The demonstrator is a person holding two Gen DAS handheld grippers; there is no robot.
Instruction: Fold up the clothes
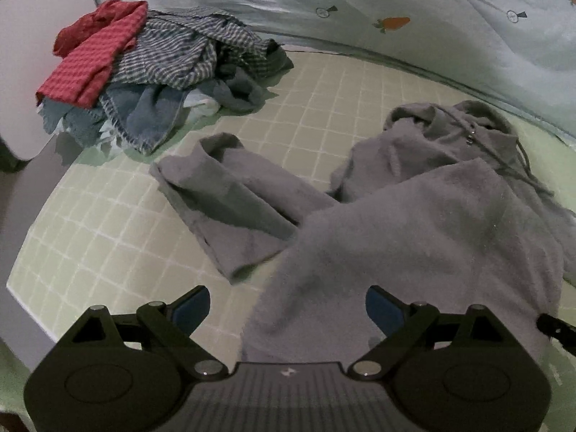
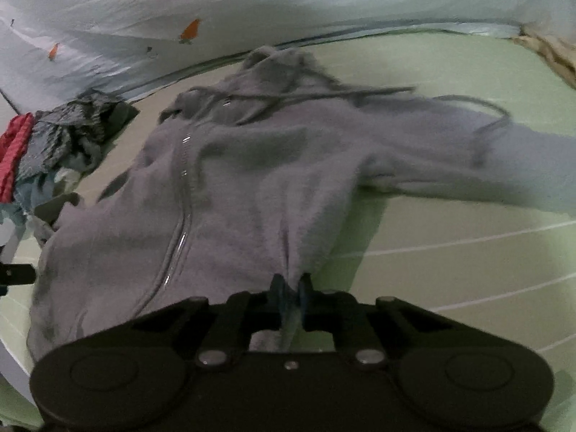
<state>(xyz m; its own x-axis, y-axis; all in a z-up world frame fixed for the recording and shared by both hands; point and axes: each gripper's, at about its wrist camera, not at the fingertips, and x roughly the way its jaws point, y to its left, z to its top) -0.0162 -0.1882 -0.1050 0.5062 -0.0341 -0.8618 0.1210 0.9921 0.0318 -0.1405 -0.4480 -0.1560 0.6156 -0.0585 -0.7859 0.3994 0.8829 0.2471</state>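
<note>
The grey hoodie (image 2: 252, 180) is spread unfolded on the bed (image 2: 450, 252), hem pinched by the right gripper (image 2: 291, 288) at 6 o'clock. The left gripper (image 1: 287, 306) is held wide and empty, and a pile of clothes (image 1: 151, 72) at 10 o'clock is left untouched

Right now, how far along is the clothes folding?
Barely started: nothing looks folded yet. In hand: the grey hoodie lies spread on the bed, zipper up, its hem pinched in the shut right claw; the left claw is open above its other edge. Left: folding it, then the heaped pile of clothes.
</note>
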